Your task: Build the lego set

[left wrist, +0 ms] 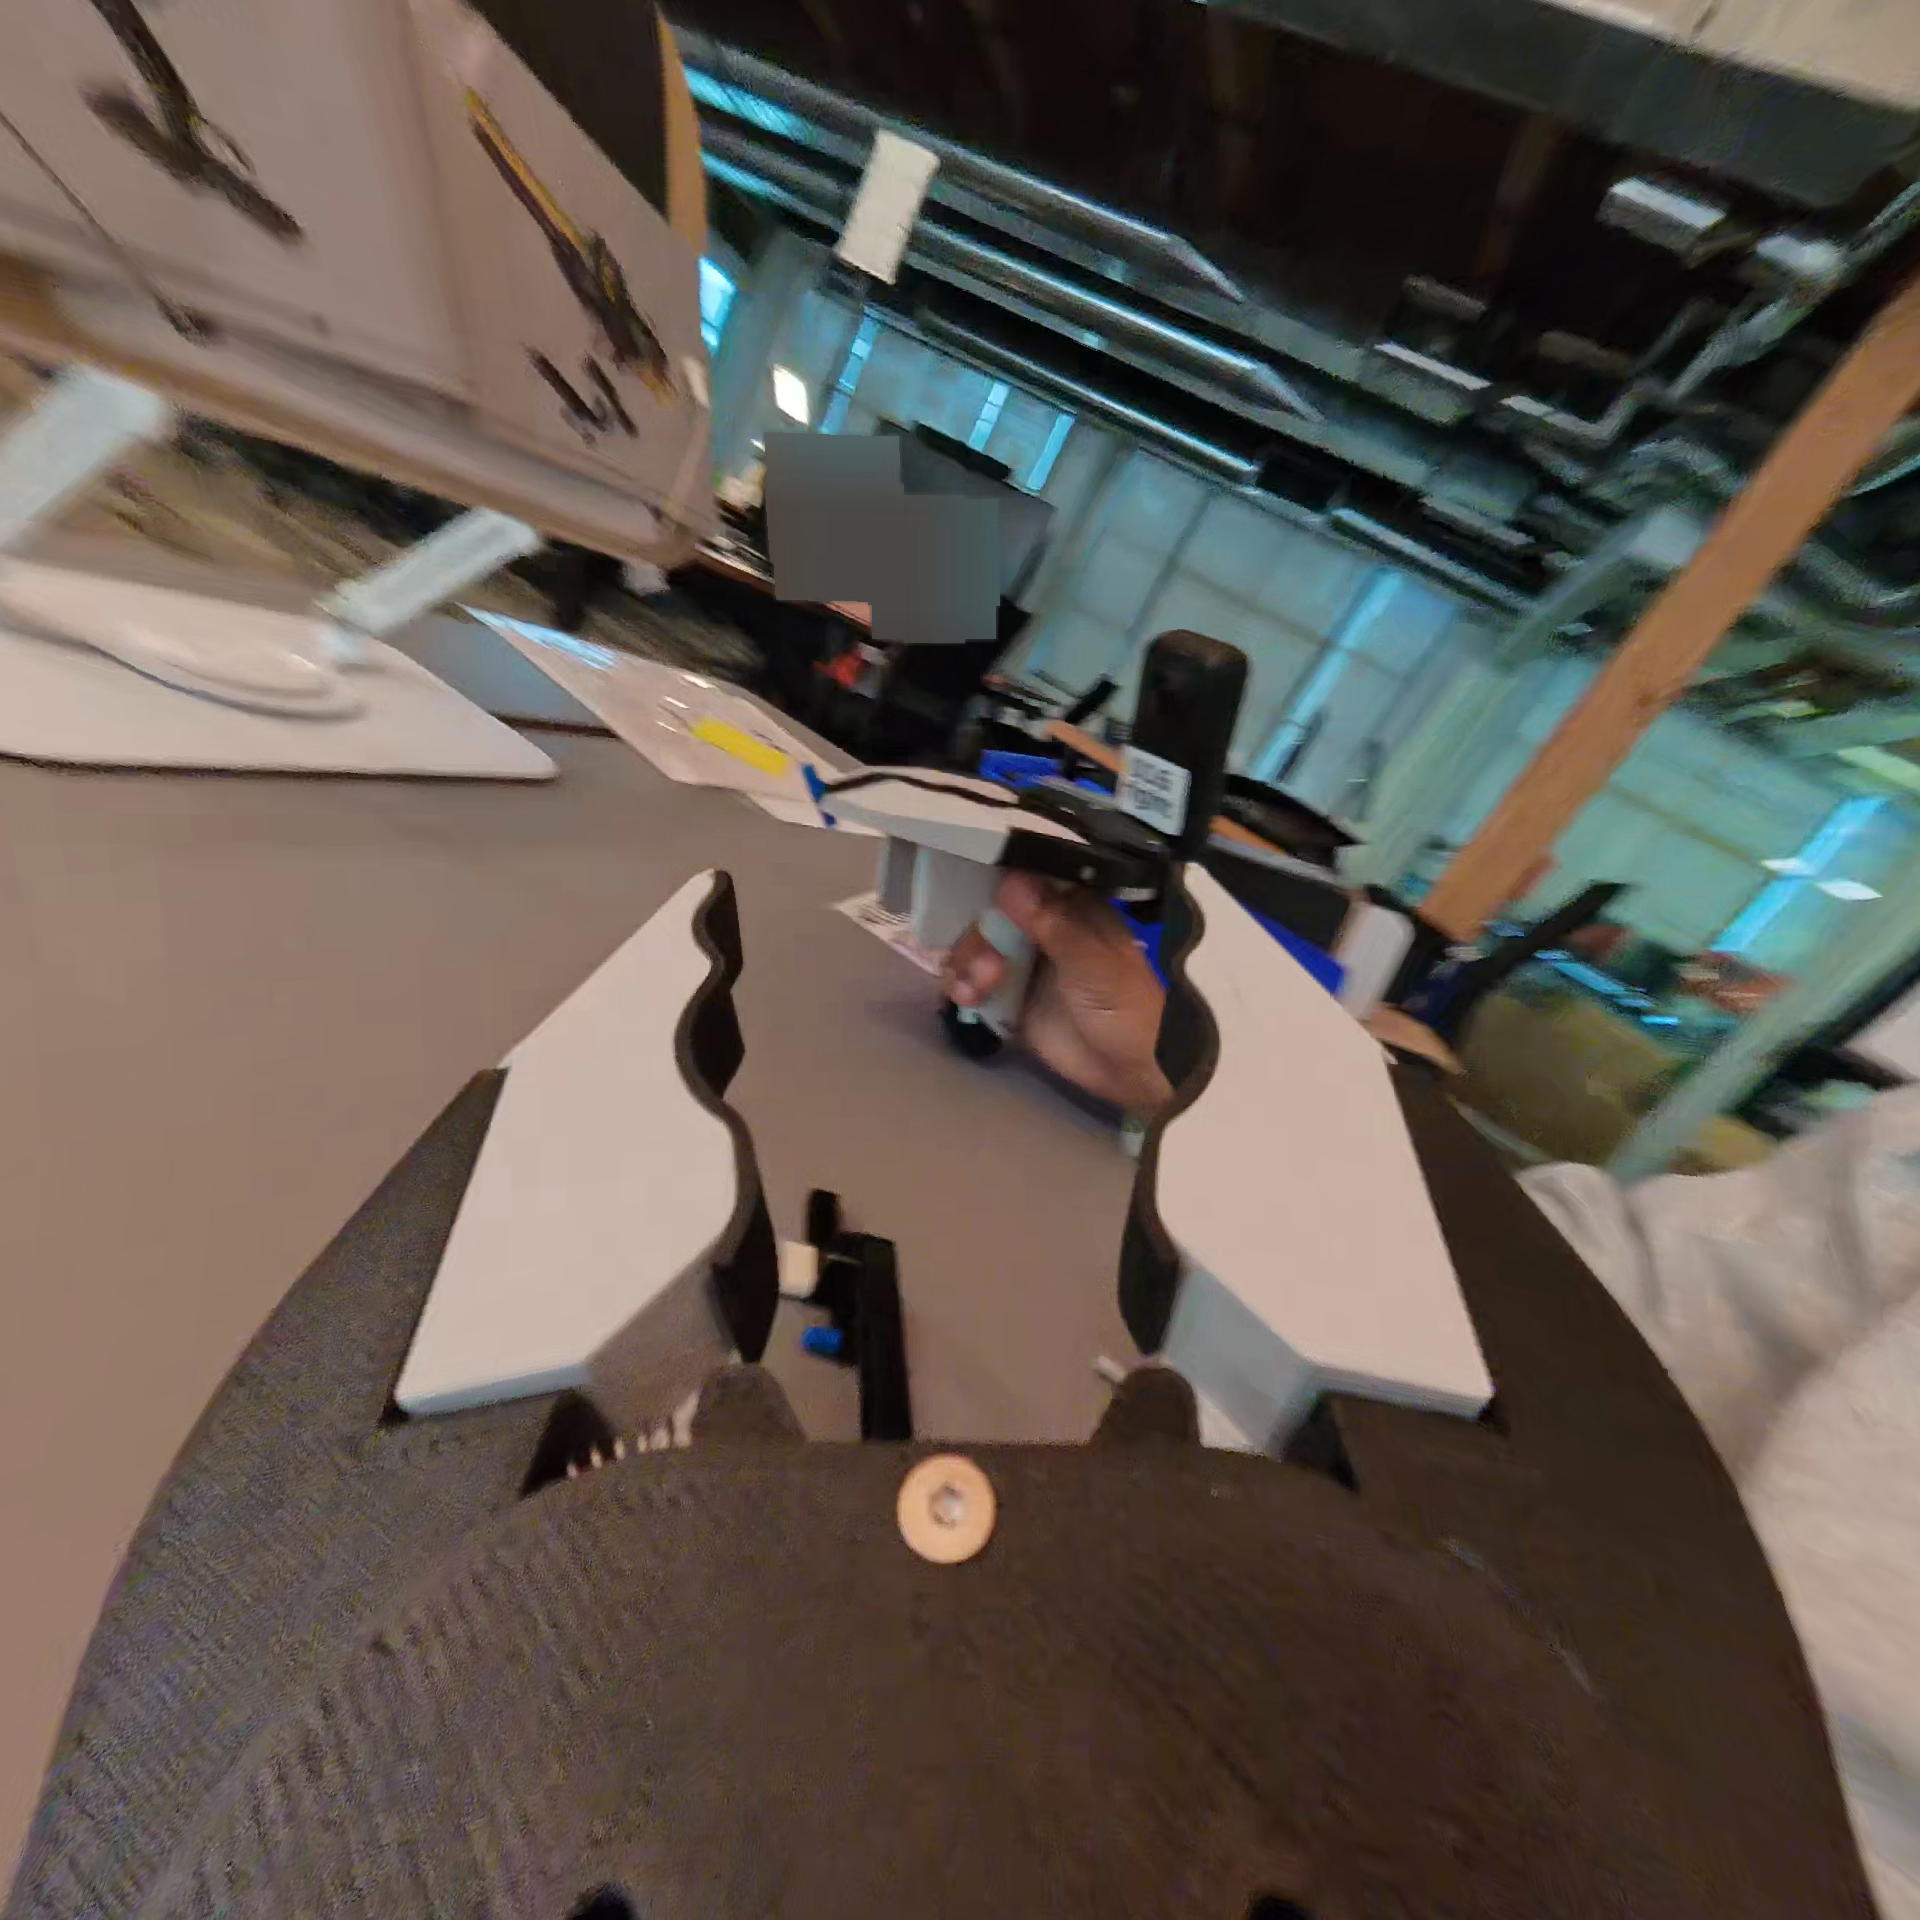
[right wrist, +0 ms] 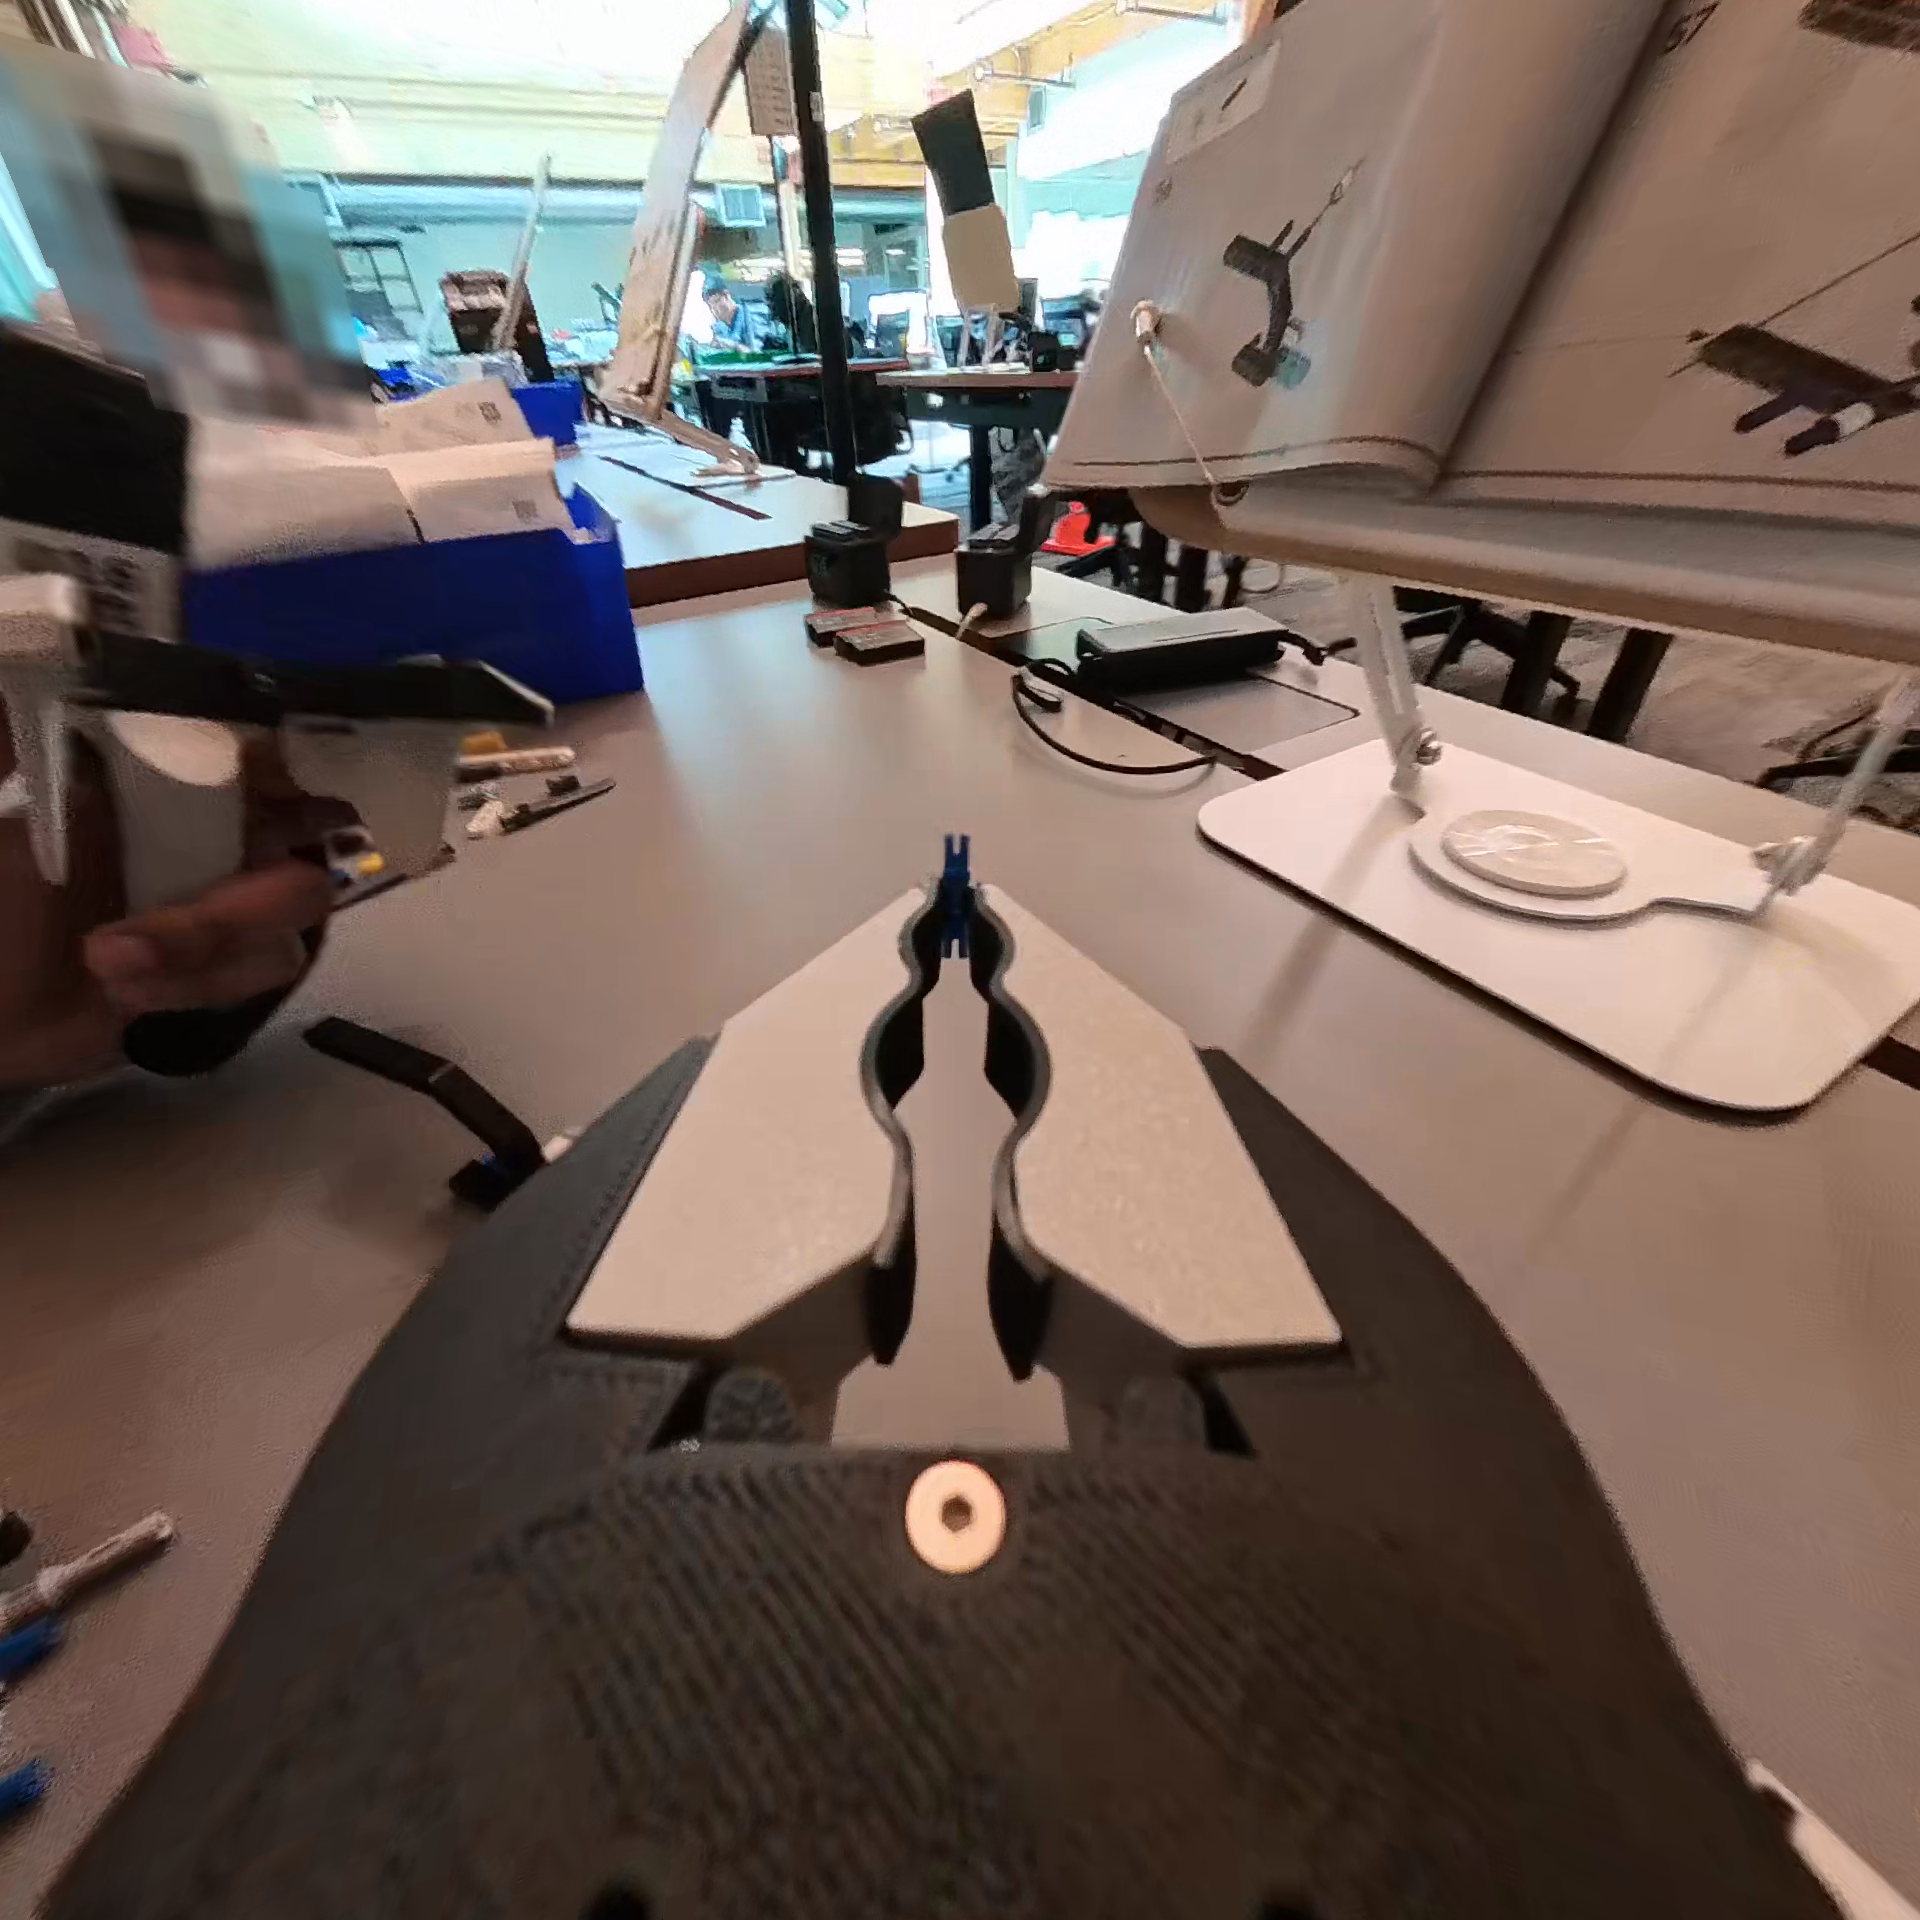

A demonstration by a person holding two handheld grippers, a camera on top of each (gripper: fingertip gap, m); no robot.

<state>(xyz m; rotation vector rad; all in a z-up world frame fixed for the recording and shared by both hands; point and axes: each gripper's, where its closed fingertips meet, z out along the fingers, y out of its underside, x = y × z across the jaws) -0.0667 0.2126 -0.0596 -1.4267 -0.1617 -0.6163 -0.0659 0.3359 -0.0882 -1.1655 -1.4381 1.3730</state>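
Grey, matte and smooth, the surface (right wrist: 790, 831) carried the work; behind it lay an open workshop with exposed ceiling pipes and further desks.

Left hand-held gripper (left wrist: 956, 925): fingers (left wrist: 623, 1143) were flat pale-grey plates with wavy black inner edges, set in a coarse, ribbed black printed body. Jaws stood spread wide, nothing between them. Below the gap, on the surface, lay a slim black lego piece (left wrist: 878, 1320) with a small blue connector (left wrist: 821, 1340) and a white stub beside it.

Right hand-held gripper (right wrist: 954, 909): same build; jaws were drawn nearly together, tips pinching a small blue lego pin (right wrist: 954, 883), which stood upright and projected past the tips, above the surface.

In the right wrist view, a curved black lego beam (right wrist: 436, 1081) with a blue end lay on the surface at left, below the other gripper. More small parts, white, black and yellow, were scattered near a blue bin (right wrist: 468, 613) holding paper sheets.

An instruction booklet (right wrist: 1455, 260), open to diagrams, rested tilted on a white metal stand (right wrist: 1558, 935) with a rounded flat base and thin struts.
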